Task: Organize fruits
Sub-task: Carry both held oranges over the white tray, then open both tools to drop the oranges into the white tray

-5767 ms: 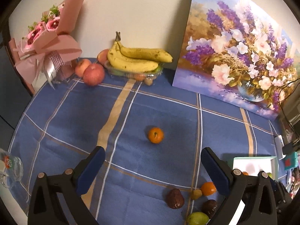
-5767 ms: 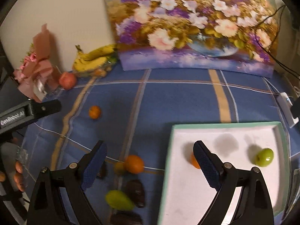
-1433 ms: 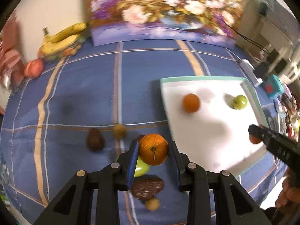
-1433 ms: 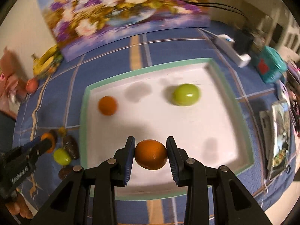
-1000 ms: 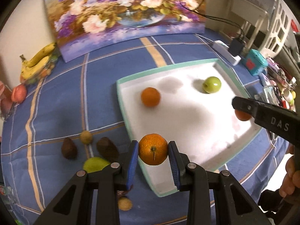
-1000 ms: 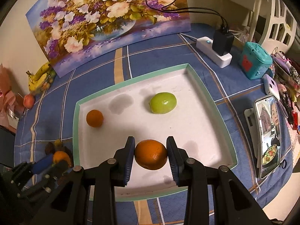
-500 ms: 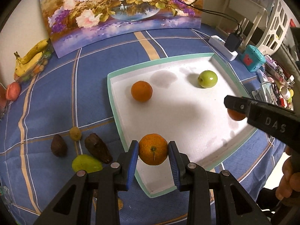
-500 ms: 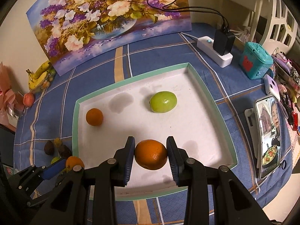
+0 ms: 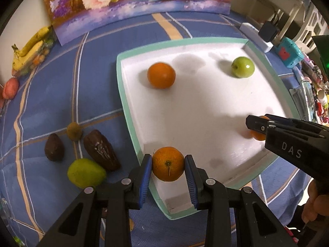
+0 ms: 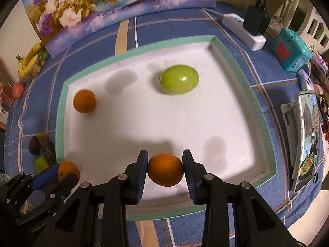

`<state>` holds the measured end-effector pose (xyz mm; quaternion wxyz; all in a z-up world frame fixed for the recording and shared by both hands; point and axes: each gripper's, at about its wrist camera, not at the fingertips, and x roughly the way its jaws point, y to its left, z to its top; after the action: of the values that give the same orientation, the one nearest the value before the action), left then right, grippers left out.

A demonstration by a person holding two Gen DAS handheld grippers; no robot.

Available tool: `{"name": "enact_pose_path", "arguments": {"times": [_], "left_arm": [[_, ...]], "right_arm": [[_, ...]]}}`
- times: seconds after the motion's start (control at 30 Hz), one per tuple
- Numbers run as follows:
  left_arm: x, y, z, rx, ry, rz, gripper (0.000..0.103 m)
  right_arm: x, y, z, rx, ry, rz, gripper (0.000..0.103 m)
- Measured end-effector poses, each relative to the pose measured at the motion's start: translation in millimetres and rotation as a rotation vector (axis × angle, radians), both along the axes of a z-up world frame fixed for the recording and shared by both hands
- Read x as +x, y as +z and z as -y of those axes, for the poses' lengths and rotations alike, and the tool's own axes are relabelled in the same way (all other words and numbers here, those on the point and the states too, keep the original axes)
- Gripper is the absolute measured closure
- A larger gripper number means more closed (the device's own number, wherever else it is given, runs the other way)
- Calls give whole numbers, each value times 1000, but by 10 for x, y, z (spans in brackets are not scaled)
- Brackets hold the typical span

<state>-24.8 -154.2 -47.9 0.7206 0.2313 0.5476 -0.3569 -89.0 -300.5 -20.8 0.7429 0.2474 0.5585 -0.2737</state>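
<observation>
My left gripper (image 9: pixel 168 167) is shut on an orange (image 9: pixel 168 164) and holds it over the near left corner of the white tray (image 9: pixel 131 115) with a teal rim. My right gripper (image 10: pixel 165 169) is shut on another orange (image 10: pixel 165 169) low over the tray's (image 10: pixel 59 111) near side; it also shows in the left wrist view (image 9: pixel 259 126). In the tray lie a third orange (image 9: pixel 161 75) (image 10: pixel 84 100) and a green apple (image 9: pixel 242 66) (image 10: pixel 179 79). On the blue cloth left of the tray lie a green fruit (image 9: pixel 86 173), two dark brown fruits (image 9: pixel 100 150) (image 9: pixel 54 147) and a small brown one (image 9: pixel 74 130).
Bananas (image 9: pixel 30 47) and a red apple (image 9: pixel 11 87) sit at the far left by a flower painting (image 9: pixel 133 2). A power strip with a plug (image 10: pixel 244 30), a teal box (image 10: pixel 291 49) and a phone (image 10: pixel 307 140) lie right of the tray.
Both grippers have dropped lower and closer to the tray, each still holding its orange. The left one has come over the tray's near left corner.
</observation>
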Motion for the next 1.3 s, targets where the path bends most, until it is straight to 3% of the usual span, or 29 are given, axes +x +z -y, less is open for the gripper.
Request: {"name": "enact_pose_path", "arguments": {"times": [0.9,1.3], "left_arm": [[122,69,-56,-34,21,-61,65],[328,456,-304,-134,106,-38,62]], "right_arm": [[27,-99,-16,11,13,-31,67],[3,286,-53,-53,13,56,65]]}}
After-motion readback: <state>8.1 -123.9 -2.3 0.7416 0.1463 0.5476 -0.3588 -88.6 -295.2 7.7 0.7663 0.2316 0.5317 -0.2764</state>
